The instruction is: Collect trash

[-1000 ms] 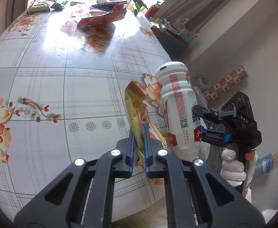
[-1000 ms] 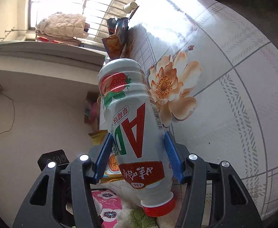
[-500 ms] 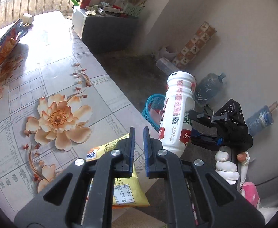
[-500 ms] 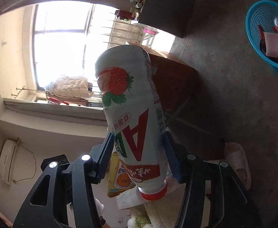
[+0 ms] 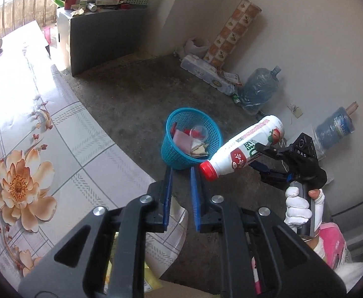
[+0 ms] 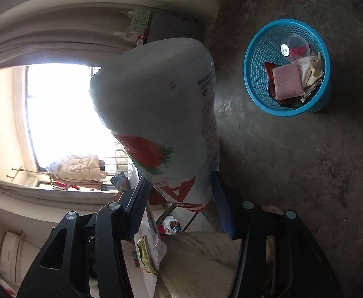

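Left gripper (image 5: 181, 186) jaws have just been opening, nothing visible between them. Right gripper (image 6: 181, 198) is clamped on the strawberry drink bottle (image 6: 161, 124), held near the blue basket (image 5: 174, 159) on the floor. Basket's part-filled; more wrappers probably wait on the bench (image 5: 64, 149).

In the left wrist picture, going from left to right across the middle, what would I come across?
Flowered table → blue basket → white bottle with the red cap → right claw holding it → blue water jug by the wall.
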Motion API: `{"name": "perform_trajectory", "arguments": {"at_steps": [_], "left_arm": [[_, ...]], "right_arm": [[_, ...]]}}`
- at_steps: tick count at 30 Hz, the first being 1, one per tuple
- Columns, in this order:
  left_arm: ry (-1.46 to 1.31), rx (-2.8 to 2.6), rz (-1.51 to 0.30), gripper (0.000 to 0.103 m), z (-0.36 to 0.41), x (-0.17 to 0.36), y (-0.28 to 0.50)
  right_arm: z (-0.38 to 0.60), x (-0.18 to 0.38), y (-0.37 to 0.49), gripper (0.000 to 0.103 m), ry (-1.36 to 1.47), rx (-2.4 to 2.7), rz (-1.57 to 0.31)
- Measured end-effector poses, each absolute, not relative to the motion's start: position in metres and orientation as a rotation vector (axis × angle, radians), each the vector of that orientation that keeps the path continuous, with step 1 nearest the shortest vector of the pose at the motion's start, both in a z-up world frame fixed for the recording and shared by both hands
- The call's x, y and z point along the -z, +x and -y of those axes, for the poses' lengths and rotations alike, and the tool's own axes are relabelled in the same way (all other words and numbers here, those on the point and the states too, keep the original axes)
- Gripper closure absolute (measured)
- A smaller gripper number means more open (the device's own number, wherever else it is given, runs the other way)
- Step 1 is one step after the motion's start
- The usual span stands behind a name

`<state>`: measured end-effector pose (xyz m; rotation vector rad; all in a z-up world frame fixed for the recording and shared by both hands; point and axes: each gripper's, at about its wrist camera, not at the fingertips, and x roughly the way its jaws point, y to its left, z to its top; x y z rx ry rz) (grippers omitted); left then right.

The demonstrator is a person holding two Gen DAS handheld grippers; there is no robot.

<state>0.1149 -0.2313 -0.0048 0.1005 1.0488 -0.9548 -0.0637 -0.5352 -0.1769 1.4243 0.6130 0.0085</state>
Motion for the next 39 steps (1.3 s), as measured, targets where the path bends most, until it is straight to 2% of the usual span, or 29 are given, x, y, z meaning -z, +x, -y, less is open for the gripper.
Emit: {"name": "perform_trajectory", "arguments": {"at_steps": [2,6,13,16,22,28,35,36,39], "left_arm": [[0.166,0.932,-0.994,0.051,0.212,-0.003,0.099],[0.343,0.894,-0.95,0.041,0.188,0.005,0.057],[0.59,0.818,-0.894,0.04,0.176,0.041,0.01],[0.763,0.748,-0.752,0.04,0.18,0.055,-0.009],[0.919,0.717,-0.629,0.037,0.188,0.074,-0.02],[0.781,0.78,-0.722,0.047,0.185,0.06,-0.007],[0.634,0.833,-0.77,0.057,0.174,0.047,-0.001],[0.607,0.843,-0.775,0.065,0.172,0.044,-0.001],[0.492,0.878,-0.826,0.071,0.164,0.033,0.007]], "right_arm": [[0.538,0.18,-0.062,0.054,1.43,-0.02,-0.614],[0.537,0.184,-0.054,0.057,1.421,-0.013,-0.624],[0.54,0.172,-0.055,0.061,1.394,0.011,-0.614],[0.539,0.166,-0.057,0.074,1.398,-0.007,-0.589],[0.542,0.156,-0.061,0.074,1.381,0.035,-0.566],[0.537,0.149,-0.07,0.074,1.34,0.064,-0.576],[0.52,0.17,-0.066,0.073,1.296,0.101,-0.697],[0.518,0.176,-0.064,0.073,1.289,0.113,-0.726],[0.509,0.195,-0.06,0.072,1.284,0.142,-0.802]]}}
